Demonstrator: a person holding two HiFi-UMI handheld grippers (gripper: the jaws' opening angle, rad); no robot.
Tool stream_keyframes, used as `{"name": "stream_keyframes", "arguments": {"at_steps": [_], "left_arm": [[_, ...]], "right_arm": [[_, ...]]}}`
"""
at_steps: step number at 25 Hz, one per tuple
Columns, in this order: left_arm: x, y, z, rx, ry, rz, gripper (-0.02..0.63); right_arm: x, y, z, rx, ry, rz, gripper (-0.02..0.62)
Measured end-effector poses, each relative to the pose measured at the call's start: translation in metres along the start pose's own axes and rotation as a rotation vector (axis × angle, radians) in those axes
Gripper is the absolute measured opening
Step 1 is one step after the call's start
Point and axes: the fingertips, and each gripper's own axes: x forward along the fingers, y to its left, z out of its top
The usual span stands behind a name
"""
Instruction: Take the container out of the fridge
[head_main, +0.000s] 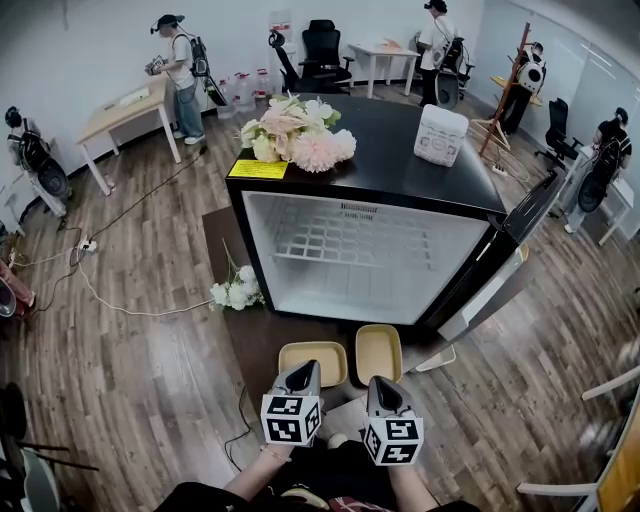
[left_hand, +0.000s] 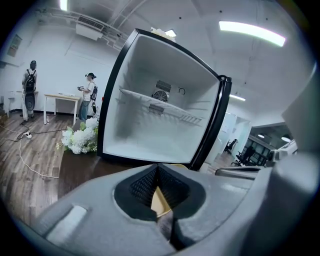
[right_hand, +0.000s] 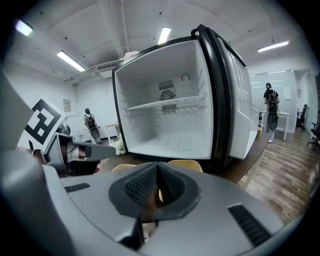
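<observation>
The left gripper has its jaws pressed fully together with nothing clamped between them; a sliver of a yellow container shows through the notch beyond the pads. In the head view this left gripper points at the near rim of the left container; whether the tip touches the rim cannot be told. The right gripper is closed just as tightly and also holds nothing, its tip just short of the right container.

Both shallow yellow containers lie side by side, just apart, on the dark mat, near its front edge and outside the fridge. The fridge stands on the same mat behind them, its door swung wide to the right. Inside is only a white wire shelf.

On the fridge top sit a bunch of pale flowers at the back left corner and a white box towards the right. More white flowers lie at the mat's left edge.
</observation>
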Motion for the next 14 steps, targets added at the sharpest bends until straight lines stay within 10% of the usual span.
{"name": "stream_keyframes", "arguments": {"at_steps": [14], "left_arm": [[0.0007, -0.0073, 0.0012, 0.019, 0.002, -0.02, 0.009]], "right_arm": [[0.0012, -0.0001, 0.0028, -0.029, -0.002, -0.01, 0.008]]}}
